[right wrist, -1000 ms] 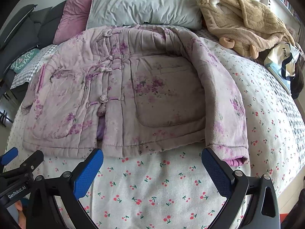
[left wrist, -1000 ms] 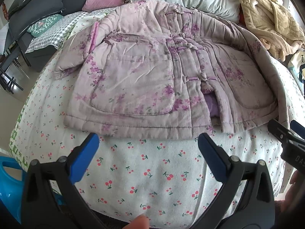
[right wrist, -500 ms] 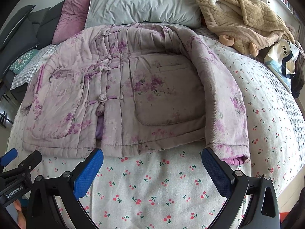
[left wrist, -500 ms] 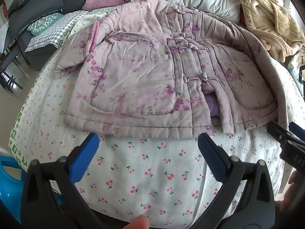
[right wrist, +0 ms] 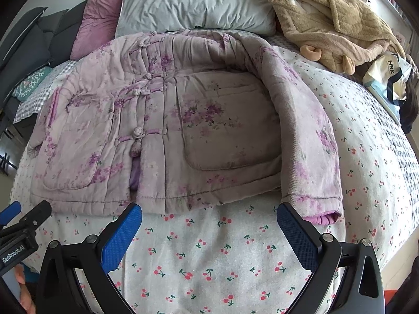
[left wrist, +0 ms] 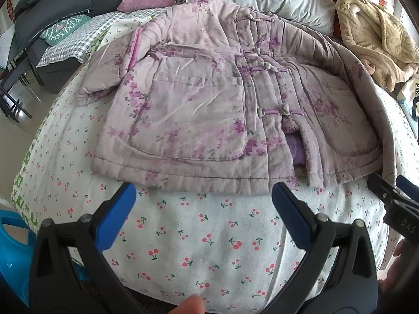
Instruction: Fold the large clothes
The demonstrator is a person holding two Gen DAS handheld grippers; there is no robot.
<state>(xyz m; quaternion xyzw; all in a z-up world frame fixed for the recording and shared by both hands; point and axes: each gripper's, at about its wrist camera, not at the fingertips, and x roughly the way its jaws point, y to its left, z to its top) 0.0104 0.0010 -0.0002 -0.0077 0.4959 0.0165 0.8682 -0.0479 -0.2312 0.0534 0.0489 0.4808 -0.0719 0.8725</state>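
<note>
A lilac padded jacket with purple flower print (left wrist: 209, 104) lies front up on the bed, hem towards me. It also shows in the right wrist view (right wrist: 170, 130), its right sleeve (right wrist: 309, 141) lying down the side. My left gripper (left wrist: 204, 204) is open and empty, just short of the hem. My right gripper (right wrist: 209, 225) is open and empty, just short of the hem near the sleeve cuff. Each gripper shows at the edge of the other's view.
The bed has a white sheet with a cherry print (left wrist: 209, 235). Grey (right wrist: 196, 2) and pink (right wrist: 97, 18) pillows lie behind the jacket. A beige fleece garment (right wrist: 335, 28) and a bag (right wrist: 390, 78) lie at the right. A blue object (left wrist: 10, 248) sits at the lower left.
Both grippers have crept slightly forward towards the jacket hem. The jacket has not moved.
</note>
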